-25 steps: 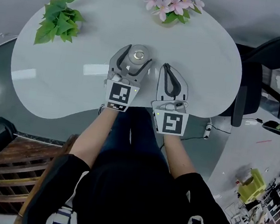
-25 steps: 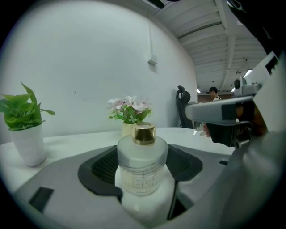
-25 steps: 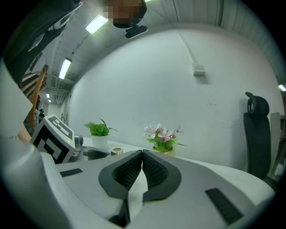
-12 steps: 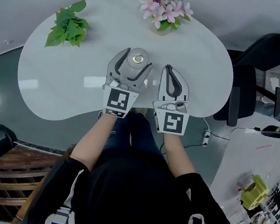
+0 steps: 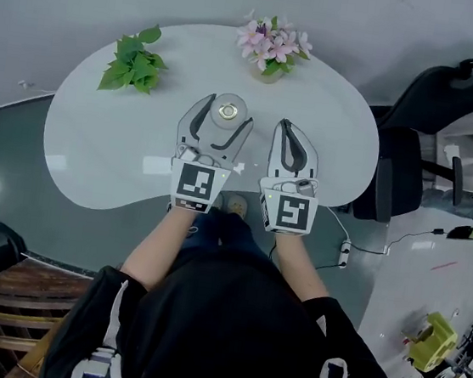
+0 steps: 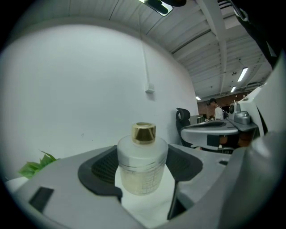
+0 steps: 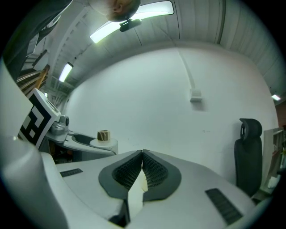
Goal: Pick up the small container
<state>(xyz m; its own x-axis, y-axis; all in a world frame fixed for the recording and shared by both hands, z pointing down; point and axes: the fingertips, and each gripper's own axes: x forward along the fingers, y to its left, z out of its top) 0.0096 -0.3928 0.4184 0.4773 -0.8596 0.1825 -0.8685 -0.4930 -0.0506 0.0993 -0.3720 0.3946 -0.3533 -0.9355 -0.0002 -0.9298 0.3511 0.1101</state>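
Since the small container (image 5: 228, 110) stands between the jaws of the left gripper (image 5: 226, 114), at that gripper's far end over the middle of the white table (image 5: 97, 141), the coming move belongs to the left hand alone.

Left gripper view: frosted jar upright, gold cap (image 6: 143, 133) on top, long axis vertical. The dark pads (image 6: 100, 167) sit on its left and right flanks, with no gap visible between pad and glass on either side. Reading: left claw is clamped on the jar at mid-body, below the shoulder.

Right gripper (image 5: 284, 125): just right of the left one and parallel to it, clear of the jar. Right gripper view shows its jaws pressed together at the tips with nothing held. From there the jar appears off to the left, seated in the other claw.

Cannot tell from any view whether the jar's base is on the table or already clear of it; a pale surface shows beneath it.

Judgement: with the grip across the jar's width and the axis vertical, the lift should run straight up with the claw level. Any tilt would tip the cap toward the far side.

Green plant (image 5: 132, 67) far left and flowers (image 5: 271, 43) at the far edge are both well apart from the jar.
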